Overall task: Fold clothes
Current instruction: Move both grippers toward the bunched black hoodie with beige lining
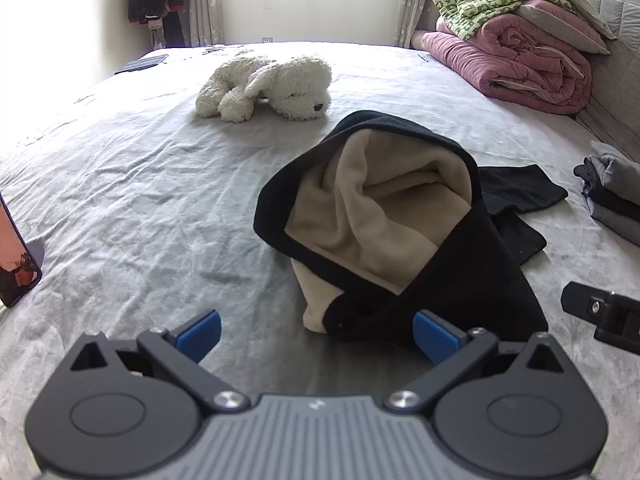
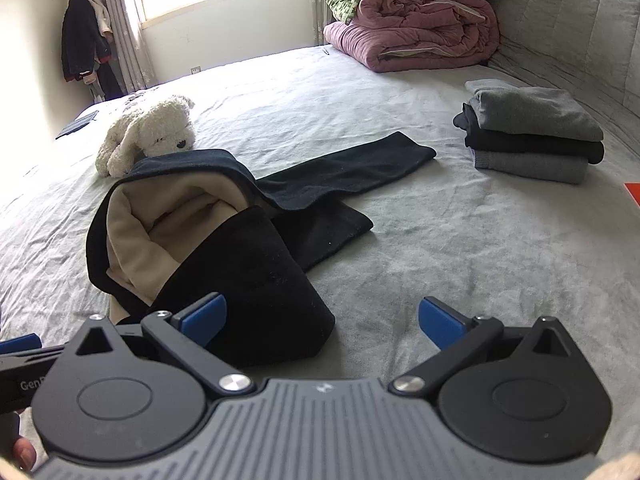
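Left wrist view: the left tool point(image 1: 316, 334) hangs released over the grey bed point(image 1: 132, 208), its blue pads spread wide with nothing between them. Just ahead and to the right lies the black garment point(image 1: 472, 276), crumpled into a heap with its cream fleece lining point(image 1: 384, 216) turned up and open. The near black hem sits right beside the right-hand pad. A white plush dog point(image 1: 276, 84) lies well beyond it, and the right tool's finger shows at the right edge.

Right wrist view: the right tool point(image 2: 322, 322) is likewise released and empty. The garment point(image 2: 256, 256) lies ahead and to the left, its rolled near end just beside the left-hand pad; two long black parts point(image 2: 352, 164) trail away forward and right. A folded stack point(image 2: 532, 132) sits far ahead on the right.

The cloth looks thick, soft and limp: light, but it will sag and drag. A firm pinch on the hem edge of each side seems best, so the heap can be spread flat first.
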A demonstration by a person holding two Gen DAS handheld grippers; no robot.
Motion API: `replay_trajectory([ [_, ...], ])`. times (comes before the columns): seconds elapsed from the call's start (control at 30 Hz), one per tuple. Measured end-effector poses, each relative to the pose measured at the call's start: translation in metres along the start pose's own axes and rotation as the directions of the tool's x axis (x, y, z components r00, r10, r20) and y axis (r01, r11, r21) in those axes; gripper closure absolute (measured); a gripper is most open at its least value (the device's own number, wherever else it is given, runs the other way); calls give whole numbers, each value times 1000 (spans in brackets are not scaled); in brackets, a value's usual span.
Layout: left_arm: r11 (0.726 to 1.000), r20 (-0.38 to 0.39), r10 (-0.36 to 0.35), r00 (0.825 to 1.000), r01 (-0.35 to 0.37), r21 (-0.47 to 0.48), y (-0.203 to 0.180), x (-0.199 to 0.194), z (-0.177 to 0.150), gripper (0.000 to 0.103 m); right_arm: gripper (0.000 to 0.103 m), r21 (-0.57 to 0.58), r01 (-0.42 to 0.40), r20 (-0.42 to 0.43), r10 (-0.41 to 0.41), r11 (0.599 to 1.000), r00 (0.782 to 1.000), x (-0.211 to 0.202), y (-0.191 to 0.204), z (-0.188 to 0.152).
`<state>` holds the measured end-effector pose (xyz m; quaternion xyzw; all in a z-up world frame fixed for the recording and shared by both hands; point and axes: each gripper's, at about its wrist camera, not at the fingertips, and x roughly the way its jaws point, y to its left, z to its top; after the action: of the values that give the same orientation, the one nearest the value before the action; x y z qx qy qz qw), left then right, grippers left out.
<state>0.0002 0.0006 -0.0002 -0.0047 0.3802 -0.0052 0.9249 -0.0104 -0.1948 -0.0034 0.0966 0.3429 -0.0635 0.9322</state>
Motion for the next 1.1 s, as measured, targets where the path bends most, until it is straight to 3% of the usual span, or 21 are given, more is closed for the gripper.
replay_trajectory([
  [0.07,1000,-7,-11,1000,11,-5,3,-2,-1,1,0,5,-6,-10,6,1000,1000,-1,-2,0],
  [0.13,999,-35,-33,999,32,-28,18,5,-1,0,0,10,-7,-73,8,1000,997,13,-4,6],
  [0.2,1000,-84,5,996,-7,-23,16,20,6,1,0,-13,5,-70,-6,1000,998,18,0,8],
  [0.57,998,-126,31,992,-38,-57,34,52,12,1,0,-26,3,-101,-6,1000,995,49,10,14],
  [1.1,998,-129,38,991,-45,-54,35,50,14,0,0,-15,-13,-152,10,1000,988,60,14,8],
])
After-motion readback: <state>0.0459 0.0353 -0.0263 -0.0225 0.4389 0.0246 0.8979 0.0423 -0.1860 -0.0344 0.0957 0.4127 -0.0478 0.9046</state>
